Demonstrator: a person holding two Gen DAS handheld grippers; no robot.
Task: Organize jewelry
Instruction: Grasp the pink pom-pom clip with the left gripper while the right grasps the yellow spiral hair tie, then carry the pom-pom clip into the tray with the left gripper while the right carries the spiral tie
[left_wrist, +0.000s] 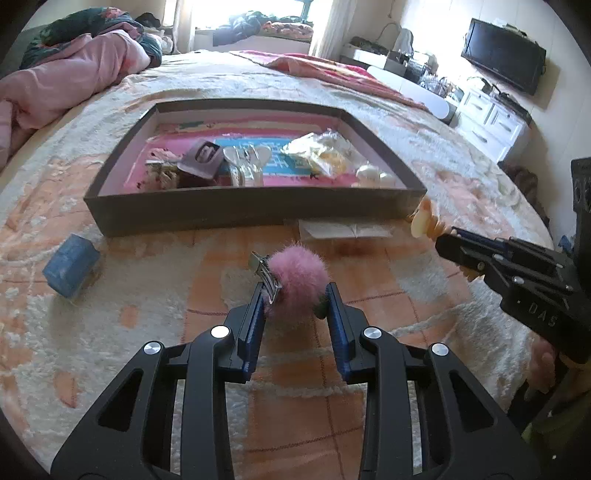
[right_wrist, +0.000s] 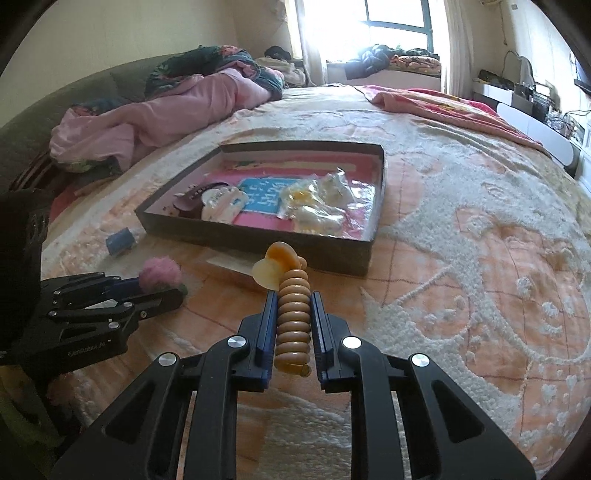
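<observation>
My left gripper (left_wrist: 295, 295) is shut on a pink fluffy pom-pom hair clip (left_wrist: 295, 280) with a metal clip on its left side, held just above the bedspread. It also shows in the right wrist view (right_wrist: 162, 275). My right gripper (right_wrist: 293, 299) is shut on a tan spiral coil hair tie (right_wrist: 293, 321) with a yellow heart charm (right_wrist: 275, 266); its tip shows in the left wrist view (left_wrist: 424, 223). A dark shallow box (left_wrist: 255, 206) lies ahead on the bed, holding a purple case (left_wrist: 201, 160), clear packets (left_wrist: 325, 153) and other small jewelry.
A small blue box (left_wrist: 70, 271) lies on the bedspread left of the dark box. A white folded paper (left_wrist: 343, 230) lies by the box's front wall. A pink quilt (left_wrist: 66, 70) is heaped at the far left. A TV (left_wrist: 502, 55) and white dresser stand at right.
</observation>
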